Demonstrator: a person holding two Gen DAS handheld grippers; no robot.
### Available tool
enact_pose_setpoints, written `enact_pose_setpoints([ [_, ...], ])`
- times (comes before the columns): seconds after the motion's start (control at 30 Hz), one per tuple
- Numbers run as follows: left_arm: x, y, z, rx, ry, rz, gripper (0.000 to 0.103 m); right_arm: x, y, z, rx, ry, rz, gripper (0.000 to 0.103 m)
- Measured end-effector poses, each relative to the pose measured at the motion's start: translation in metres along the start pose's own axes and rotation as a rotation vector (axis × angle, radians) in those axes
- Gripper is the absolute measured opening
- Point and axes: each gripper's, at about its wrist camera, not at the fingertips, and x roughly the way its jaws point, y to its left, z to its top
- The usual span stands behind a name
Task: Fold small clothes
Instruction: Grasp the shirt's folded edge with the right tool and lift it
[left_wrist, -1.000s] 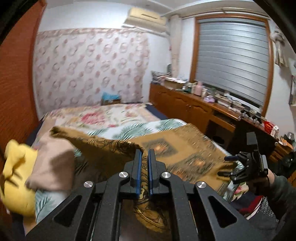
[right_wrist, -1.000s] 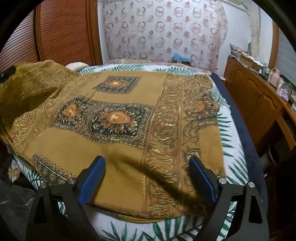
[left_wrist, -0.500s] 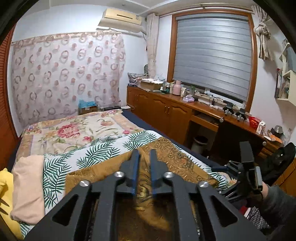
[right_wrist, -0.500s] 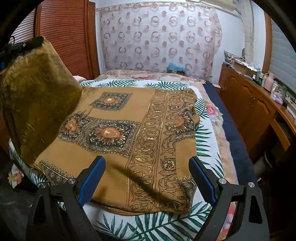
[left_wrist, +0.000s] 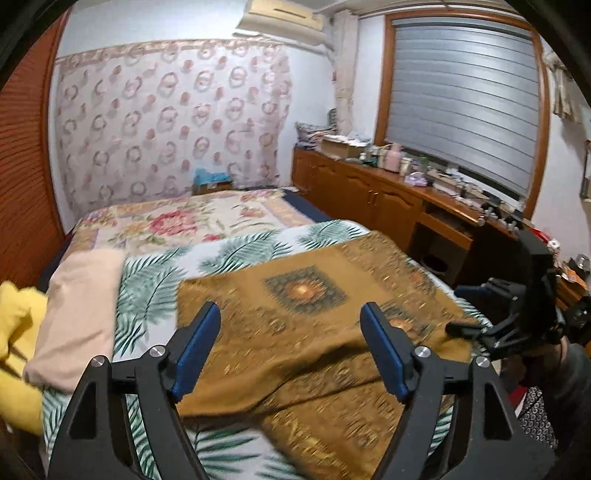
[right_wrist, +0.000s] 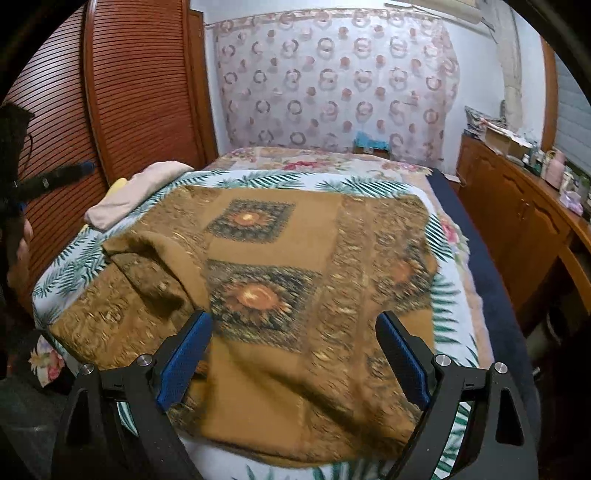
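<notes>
A mustard-brown patterned cloth (left_wrist: 306, 295) with dark sunflower squares lies on the bed (left_wrist: 229, 251), its left part folded over and rumpled (right_wrist: 155, 266). My left gripper (left_wrist: 291, 347) is open and empty, just above the cloth's near edge. My right gripper (right_wrist: 295, 358) is open and empty over the cloth's (right_wrist: 280, 258) near edge. In the left wrist view the right gripper (left_wrist: 495, 317) shows at the cloth's right edge. In the right wrist view the left gripper's fingers (right_wrist: 55, 175) show at far left.
A folded pink cloth (left_wrist: 77, 317) and a yellow one (left_wrist: 14, 332) lie at the bed's left side. A wooden cabinet (left_wrist: 388, 195) with clutter runs along the right wall. A wooden louvred wardrobe (right_wrist: 110, 92) stands on the left.
My left gripper carried the cloth's left part over the rest, then opened and let it drop; the cloth now lies folded. My right gripper stayed open.
</notes>
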Motion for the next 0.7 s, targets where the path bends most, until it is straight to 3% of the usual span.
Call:
enact_pose_setpoints([
  [0.3, 0.003, 0.022, -0.032, -0.051, 0.052, 0.061, 0.079, 0.027, 0.038, 0.015, -0.076, 0.010, 0.108, 0.084],
  [0.57, 0.004, 0.030, -0.047, -0.063, 0.066, 0.070, 0.079, 0.069, 0.049, 0.017, -0.136, 0.089, 0.170, 0.051],
  [0.7, 0.006, 0.030, -0.053, -0.067, 0.077, 0.066, 0.079, 0.082, 0.049, 0.019, -0.152, 0.109, 0.205, 0.026],
])
